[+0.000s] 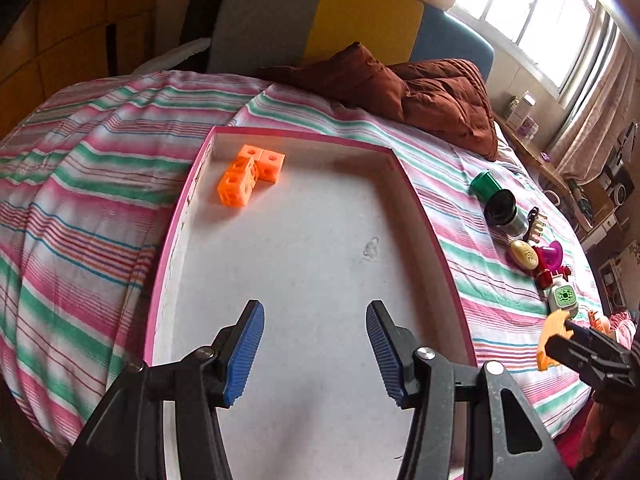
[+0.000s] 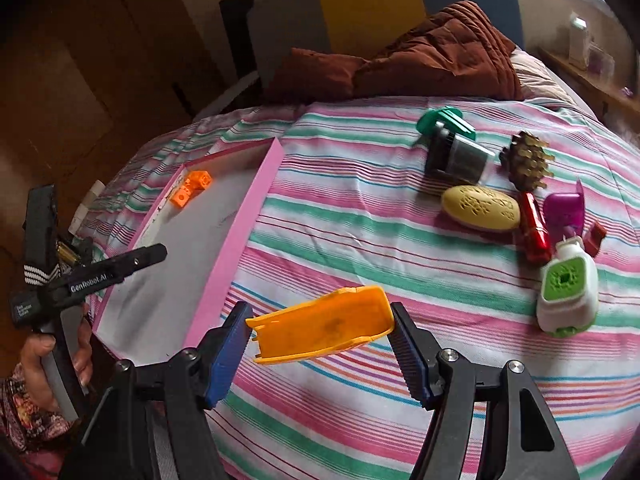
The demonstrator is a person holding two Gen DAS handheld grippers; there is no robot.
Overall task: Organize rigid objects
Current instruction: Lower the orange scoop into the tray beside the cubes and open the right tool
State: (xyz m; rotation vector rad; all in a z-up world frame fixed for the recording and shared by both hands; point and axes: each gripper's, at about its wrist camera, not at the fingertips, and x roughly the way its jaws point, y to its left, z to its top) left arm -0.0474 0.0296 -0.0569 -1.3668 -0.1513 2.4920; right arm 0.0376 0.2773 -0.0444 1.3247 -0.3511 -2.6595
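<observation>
- Our right tongs (image 2: 322,338) hold a yellow-orange plastic shell (image 2: 320,330), clamped by its two ends and lifted above the striped bedspread (image 2: 360,264).
- Our left tongs (image 1: 315,346) stand wide with nothing between them, hovering over the white floor of the pink-rimmed tray (image 1: 424,200).
- In the left wrist view the tray holds only a cluster of orange cubes (image 1: 248,174), up at about 11 o'clock in its far corner.
- In the right wrist view the tray sits at about 10 o'clock from the held shell, its pink wall just beside the left pad.
- The remaining pieces lie at 1 to 3 o'clock on the bed: a green cap (image 2: 446,122), a dark cylinder (image 2: 460,158), a yellow oval (image 2: 482,208), a red piece (image 2: 534,228), a white-and-green block (image 2: 568,288).
- We judge the step to be carrying the shell to the tray.
- Next, the move calls for clearing the pink wall, lowering onto bare floor clear of the cubes and our left tongs, then releasing.
</observation>
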